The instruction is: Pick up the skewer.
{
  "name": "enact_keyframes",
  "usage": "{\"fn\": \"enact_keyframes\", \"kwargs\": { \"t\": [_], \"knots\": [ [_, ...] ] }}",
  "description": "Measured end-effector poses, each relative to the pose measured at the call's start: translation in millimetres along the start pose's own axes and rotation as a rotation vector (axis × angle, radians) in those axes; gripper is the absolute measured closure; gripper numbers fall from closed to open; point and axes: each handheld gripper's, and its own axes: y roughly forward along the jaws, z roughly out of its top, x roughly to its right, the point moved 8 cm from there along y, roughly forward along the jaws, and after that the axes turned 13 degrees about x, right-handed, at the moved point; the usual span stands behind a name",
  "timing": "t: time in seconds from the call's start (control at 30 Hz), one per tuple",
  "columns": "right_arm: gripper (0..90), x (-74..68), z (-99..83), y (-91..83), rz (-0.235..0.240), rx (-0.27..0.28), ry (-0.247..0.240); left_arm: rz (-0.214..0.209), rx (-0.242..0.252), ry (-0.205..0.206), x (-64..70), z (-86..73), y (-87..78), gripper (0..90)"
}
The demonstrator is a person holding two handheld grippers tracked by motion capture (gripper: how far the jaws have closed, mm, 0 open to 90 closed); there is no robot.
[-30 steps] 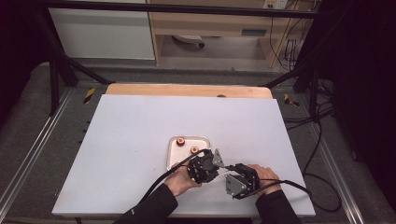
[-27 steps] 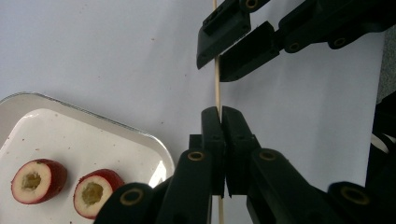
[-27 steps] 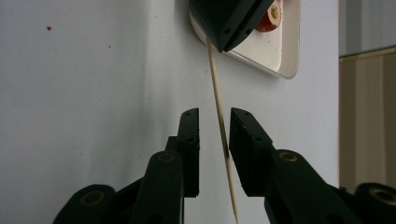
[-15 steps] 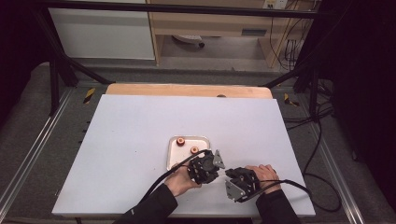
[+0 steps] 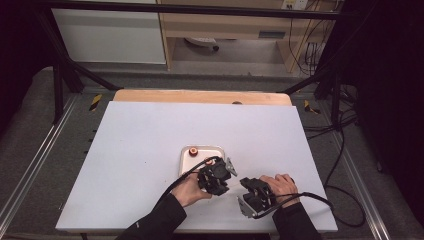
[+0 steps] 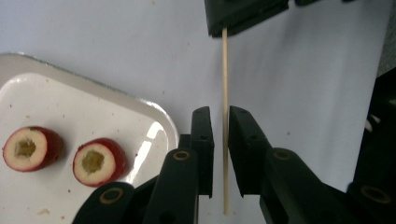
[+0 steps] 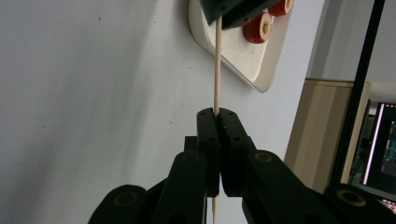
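A: What is seen of the surface and the room?

B: A white table with a wooden edge at the far side is set on a grey floor. Pale cabinets and loose cables are seen beyond it, and a lit screen is caught at the right edge of the right gripper view.

A: Where is the skewer?

B: It is stretched between the two grippers, just beside the white tray and above the table. The right gripper is closed tight on it. The left gripper is parted slightly, with the skewer in the gap; contact with the pads cannot be confirmed.

A: And the tray?

B: Two cored red fruit pieces are laid in it, near each other but apart.

A: What is hidden or unclear?

B: From the high view the skewer is hardly made out and the tray is partly covered by the left gripper. The skewer's pointed end is cut off at the bottom of the right gripper view.
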Motion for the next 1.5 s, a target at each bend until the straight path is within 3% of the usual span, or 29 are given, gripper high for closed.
{"fn": "enact_keyframes", "kwargs": {
  "t": [0.17, 0.2, 0.23, 0.37, 0.6, 0.63, 0.67, 0.7, 0.73, 0.8, 0.9, 0.93, 0.97, 1.0, 1.03, 1.13, 1.27, 1.3, 1.33, 1.37, 1.5],
  "knots": [
    [89.0, 2.6, 1.4, 1.0, 0.005, -0.035, -0.051, -0.006, -0.042, -0.007, 0.7, -3.8, 4.4, 82.2],
    [89.0, 4.8, 3.5, 2.8, 0.003, -0.022, -0.079, -0.004, -0.046, -0.007, 0.8, -4.1, 5.1, 83.9],
    [89.0, 3.6, 2.7, 1.8, 0.005, -0.042, -0.070, 0.001, -0.050, -0.008, 0.7, -4.7, 6.0, 85.0],
    [89.0, 6.5, 5.2, 4.4, 0.003, -0.033, -0.115, 0.023, -0.073, -0.002, 0.1, -7.0, 6.5, 87.7],
    [87.8, 7.4, 5.6, 3.9, -0.008, -0.040, -0.072, 0.038, -0.058, -0.016, -1.8, -6.8, 4.9, 88.5],
    [83.2, 9.9, 6.7, 3.6, -0.032, -0.020, -0.008, 0.039, -0.057, -0.015, -2.5, -7.3, 4.0, 88.5],
    [83.2, 9.9, 6.7, 3.6, -0.032, -0.020, -0.008, 0.048, -0.054, -0.016, -3.4, -8.2, 3.2, 88.5],
    [76.1, 13.8, 7.9, 1.0, -0.067, 0.019, 0.091, 0.055, -0.055, -0.017, -4.5, -9.8, 1.8, 88.4],
    [76.1, 13.8, 7.9, 1.0, -0.067, 0.019, 0.091, 0.059, -0.051, -0.019, -5.7, -11.5, 0.2, 88.4],
    [69.1, 17.7, 5.7, -2.6, -0.098, 0.052, 0.221, 0.070, -0.042, -0.023, -8.4, -16.0, -4.0, 88.4],
    [60.0, 19.8, 0.2, -6.7, -0.113, 0.085, 0.367, 0.099, -0.017, -0.042, -13.4, -23.9, -12.2, 88.4],
    [56.4, 20.3, -1.9, -8.3, -0.117, 0.097, 0.425, 0.107, -0.010, -0.042, -15.4, -26.3, -15.8, 88.3],
    [49.1, 21.5, -5.1, -10.0, -0.113, 0.128, 0.555, 0.116, 0.000, -0.046, -17.1, -28.6, -19.5, 88.4],
    [49.1, 21.5, -5.1, -10.0, -0.113, 0.128, 0.555, 0.120, 0.007, -0.050, -18.2, -31.4, -23.2, 88.4],
    [46.4, 22.7, -7.5, -11.1, -0.114, 0.140, 0.610, 0.127, 0.010, -0.051, -19.7, -34.4, -27.2, 88.3],
    [36.7, 23.1, -13.8, -12.3, -0.096, 0.167, 0.786, 0.154, 0.042, -0.070, -22.8, -44.7, -39.7, 88.3],
    [28.0, 20.2, -19.7, -8.0, -0.003, 0.166, 1.006, 0.180, 0.092, -0.105, -26.5, -58.6, -52.5, 88.3],
    [23.8, 18.8, -22.0, -5.6, 0.022, 0.158, 1.091, 0.189, 0.109, -0.116, -27.8, -62.4, -55.3, 88.3],
    [23.8, 18.8, -22.0, -5.6, 0.022, 0.158, 1.091, 0.194, 0.120, -0.126, -28.8, -66.4, -57.9, 88.3],
    [20.4, 17.8, -23.9, -3.6, 0.028, 0.141, 1.141, 0.203, 0.137, -0.136, -29.8, -69.7, -60.2, 88.3],
    [16.1, 19.8, -23.4, -0.5, 0.006, 0.140, 1.182, 0.223, 0.199, -0.165, -32.0, -81.5, -69.7, 88.2]
  ]
}}
